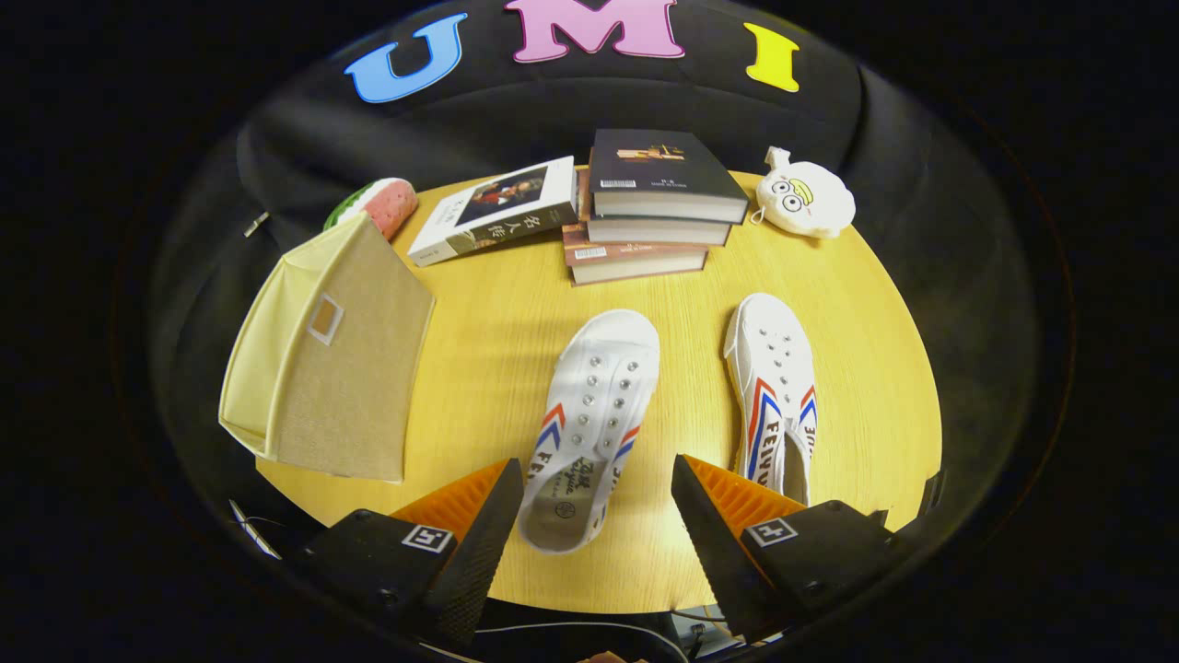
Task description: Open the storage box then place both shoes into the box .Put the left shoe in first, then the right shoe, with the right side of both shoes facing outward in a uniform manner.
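Fingers (pixel 597 497) spread wide, straddling heel of left shoe (pixel 589 424), angled down over table (pixel 497 350).

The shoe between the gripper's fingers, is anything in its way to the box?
Nothing visible blocks it. The near shoe lies with its heel between the open gripper fingers, and bare table stretches from it to the storage box. The books sit farther back.

Worktop (pixel 516 304) is smooth wood-grain with a slight sheen. Storage box (pixel 355 368) is matt woven cloth. My tongs (pixel 597 502) gape over a white canvas shoe (pixel 589 414).
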Demonstrator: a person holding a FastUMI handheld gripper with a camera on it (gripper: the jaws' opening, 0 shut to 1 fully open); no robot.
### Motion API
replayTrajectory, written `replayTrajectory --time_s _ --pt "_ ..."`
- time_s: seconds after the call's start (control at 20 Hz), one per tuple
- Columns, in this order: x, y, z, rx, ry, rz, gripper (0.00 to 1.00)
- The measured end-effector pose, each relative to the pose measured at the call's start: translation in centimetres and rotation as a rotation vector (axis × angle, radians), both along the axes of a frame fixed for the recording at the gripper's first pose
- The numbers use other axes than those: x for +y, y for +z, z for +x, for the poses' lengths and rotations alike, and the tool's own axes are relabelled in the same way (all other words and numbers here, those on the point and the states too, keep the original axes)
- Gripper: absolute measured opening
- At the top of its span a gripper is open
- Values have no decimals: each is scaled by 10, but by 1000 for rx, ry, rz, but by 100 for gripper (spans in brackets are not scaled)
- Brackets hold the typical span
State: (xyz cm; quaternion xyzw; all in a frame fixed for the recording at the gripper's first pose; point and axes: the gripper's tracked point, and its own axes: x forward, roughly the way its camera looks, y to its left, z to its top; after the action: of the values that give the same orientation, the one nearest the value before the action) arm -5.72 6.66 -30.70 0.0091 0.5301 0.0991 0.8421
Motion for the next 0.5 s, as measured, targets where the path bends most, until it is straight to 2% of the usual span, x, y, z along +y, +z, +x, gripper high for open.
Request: replayTrajectory --time_s 0.35,0.5 --pt "-30 -32 8 28 -23 -75 99" --pt "-27 -45 13 57 -52 -50 99"
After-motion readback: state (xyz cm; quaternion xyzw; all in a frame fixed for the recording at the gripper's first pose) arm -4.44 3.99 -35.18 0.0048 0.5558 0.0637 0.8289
